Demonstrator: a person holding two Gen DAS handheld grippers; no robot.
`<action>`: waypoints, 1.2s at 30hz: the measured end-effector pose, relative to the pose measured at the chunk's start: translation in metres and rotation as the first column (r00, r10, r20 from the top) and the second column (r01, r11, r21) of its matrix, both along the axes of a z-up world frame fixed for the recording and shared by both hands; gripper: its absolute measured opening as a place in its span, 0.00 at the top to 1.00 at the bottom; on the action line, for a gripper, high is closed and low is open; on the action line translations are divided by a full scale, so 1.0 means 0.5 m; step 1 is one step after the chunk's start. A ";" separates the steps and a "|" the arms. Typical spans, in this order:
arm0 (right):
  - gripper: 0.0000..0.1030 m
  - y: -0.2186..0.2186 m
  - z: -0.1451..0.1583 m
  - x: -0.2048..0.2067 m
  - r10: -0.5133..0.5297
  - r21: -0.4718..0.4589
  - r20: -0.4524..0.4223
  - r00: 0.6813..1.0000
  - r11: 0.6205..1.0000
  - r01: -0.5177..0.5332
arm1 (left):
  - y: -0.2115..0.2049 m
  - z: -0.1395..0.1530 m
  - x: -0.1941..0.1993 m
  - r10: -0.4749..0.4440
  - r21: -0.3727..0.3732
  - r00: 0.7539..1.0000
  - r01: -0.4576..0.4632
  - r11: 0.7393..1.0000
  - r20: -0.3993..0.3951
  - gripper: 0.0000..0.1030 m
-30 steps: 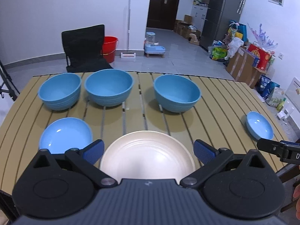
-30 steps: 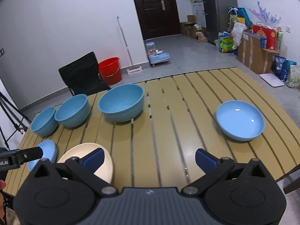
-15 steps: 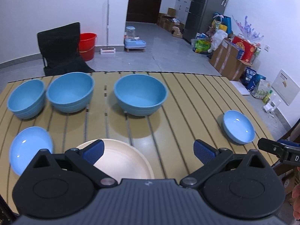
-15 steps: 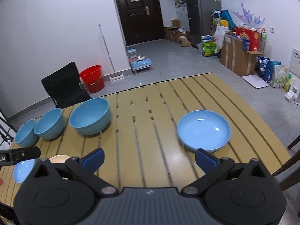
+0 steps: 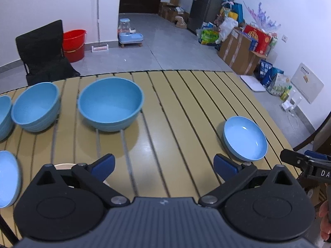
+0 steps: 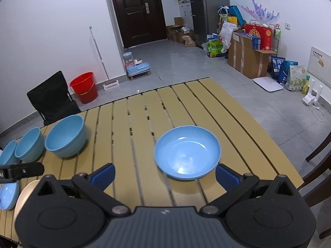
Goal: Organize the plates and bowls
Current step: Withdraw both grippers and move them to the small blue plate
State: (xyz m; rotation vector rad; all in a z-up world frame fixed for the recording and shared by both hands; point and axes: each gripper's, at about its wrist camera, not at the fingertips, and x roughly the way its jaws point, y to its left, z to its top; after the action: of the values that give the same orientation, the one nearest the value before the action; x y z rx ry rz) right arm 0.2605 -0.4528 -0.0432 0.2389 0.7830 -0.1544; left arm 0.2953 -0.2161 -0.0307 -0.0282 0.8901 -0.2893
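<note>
Shallow light-blue plate [image 6: 187, 152] sits alone on the right side of the slatted tan bench [image 6: 142, 113], just ahead of the right gripper [image 6: 164, 172], whose blue-padded jaws are spread wide and empty, right pad near the plate's rim. Left gripper [image 5: 163, 165] also wide open, holding nothing, over bare slats. Three deep light-blue bowls [image 5: 110, 106] line the far left; a cream round plate [image 6: 25, 192] and a second small blue plate [image 5: 7, 178] lie near-left. Red bucket [image 6: 84, 86] on the floor behind.
</note>
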 end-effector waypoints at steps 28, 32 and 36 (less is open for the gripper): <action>0.05 -0.193 -0.165 0.159 -0.040 0.050 -0.159 0.986 0.998 0.049 | -0.236 -0.143 0.163 -0.028 0.026 0.987 0.032 0.999 -0.156 0.00; 0.10 -0.216 -0.187 0.176 -0.042 0.076 -0.184 0.982 0.996 0.056 | -0.261 -0.165 0.184 -0.009 0.027 0.982 0.014 1.000 -0.190 0.00; 0.23 -0.234 -0.207 0.186 -0.047 0.103 -0.204 0.978 0.992 0.069 | -0.289 -0.177 0.205 0.002 0.020 0.979 0.002 1.000 -0.202 0.00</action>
State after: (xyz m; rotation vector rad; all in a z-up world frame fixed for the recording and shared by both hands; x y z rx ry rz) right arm 0.3534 -0.5698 -0.1468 0.3543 0.9874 -0.1929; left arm 0.3980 -0.3605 -0.1192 -0.0391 1.0946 -0.2811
